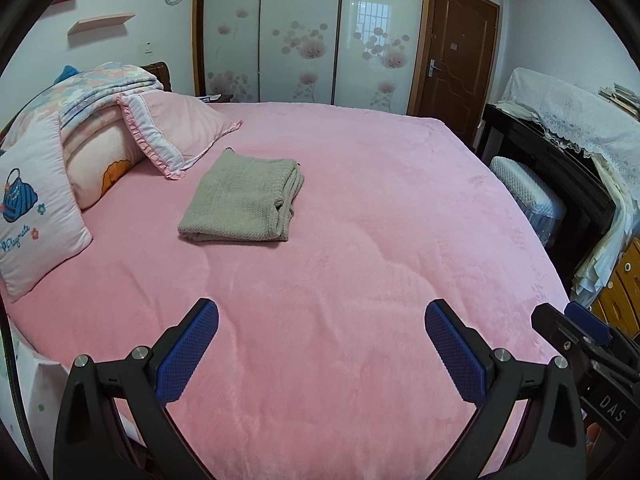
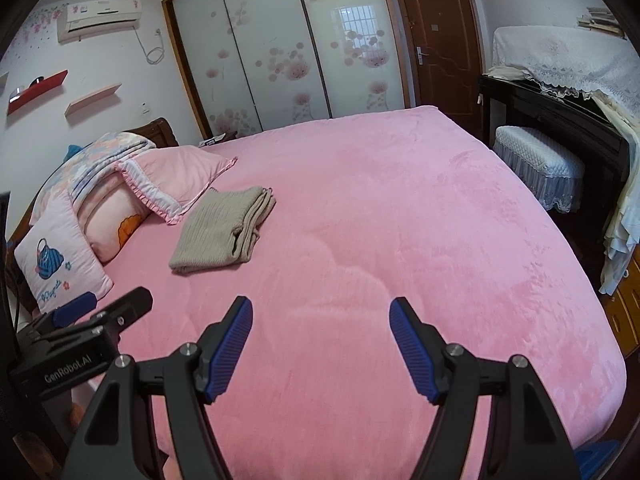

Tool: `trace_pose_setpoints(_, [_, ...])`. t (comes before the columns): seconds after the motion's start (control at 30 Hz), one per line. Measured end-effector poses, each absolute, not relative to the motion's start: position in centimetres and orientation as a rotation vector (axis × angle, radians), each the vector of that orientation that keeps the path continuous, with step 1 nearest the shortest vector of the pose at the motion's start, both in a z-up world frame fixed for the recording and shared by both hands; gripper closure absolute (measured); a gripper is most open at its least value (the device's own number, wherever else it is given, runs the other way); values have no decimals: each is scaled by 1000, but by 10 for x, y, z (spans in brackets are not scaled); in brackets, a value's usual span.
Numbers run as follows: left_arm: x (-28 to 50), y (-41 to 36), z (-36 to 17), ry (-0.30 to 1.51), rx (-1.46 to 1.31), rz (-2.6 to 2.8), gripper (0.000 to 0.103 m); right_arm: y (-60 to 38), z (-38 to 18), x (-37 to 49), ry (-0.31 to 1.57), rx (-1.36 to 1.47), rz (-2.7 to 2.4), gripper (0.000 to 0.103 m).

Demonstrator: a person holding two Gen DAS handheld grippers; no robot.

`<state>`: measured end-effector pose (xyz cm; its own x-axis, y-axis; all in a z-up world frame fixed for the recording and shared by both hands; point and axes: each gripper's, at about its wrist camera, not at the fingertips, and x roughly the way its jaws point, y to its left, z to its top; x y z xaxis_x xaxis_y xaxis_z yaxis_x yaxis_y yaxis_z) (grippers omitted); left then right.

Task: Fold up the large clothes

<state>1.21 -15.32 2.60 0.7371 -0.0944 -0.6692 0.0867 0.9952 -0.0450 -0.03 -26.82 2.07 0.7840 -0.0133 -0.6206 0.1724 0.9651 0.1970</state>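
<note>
A beige knitted garment (image 1: 242, 200) lies folded into a neat rectangle on the pink bed (image 1: 360, 260), near the pillows. It also shows in the right wrist view (image 2: 222, 230). My left gripper (image 1: 322, 354) is open and empty, held above the near part of the bed, well short of the garment. My right gripper (image 2: 322, 350) is open and empty too, above the bed's near edge. The right gripper shows at the right edge of the left wrist view (image 1: 576, 332). The left gripper shows at the lower left of the right wrist view (image 2: 92, 312).
Pillows (image 1: 36, 208) and a folded floral quilt (image 1: 100, 92) are piled at the bed's head on the left. A padded stool (image 1: 528, 196) and a dark piano under a lace cover (image 1: 572, 120) stand to the right. A wardrobe (image 1: 304, 32) and brown door (image 1: 456, 60) are behind.
</note>
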Motion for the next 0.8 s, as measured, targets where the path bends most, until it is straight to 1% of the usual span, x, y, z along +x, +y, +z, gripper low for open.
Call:
trace_pose_setpoints(0.47, [-22, -155, 18, 771, 11, -117, 1, -245, 22, -26, 668, 205, -60, 32])
trace_pose_setpoints(0.8, [-22, -156, 18, 778, 6, -114, 1, -240, 23, -27, 663, 190, -66, 32])
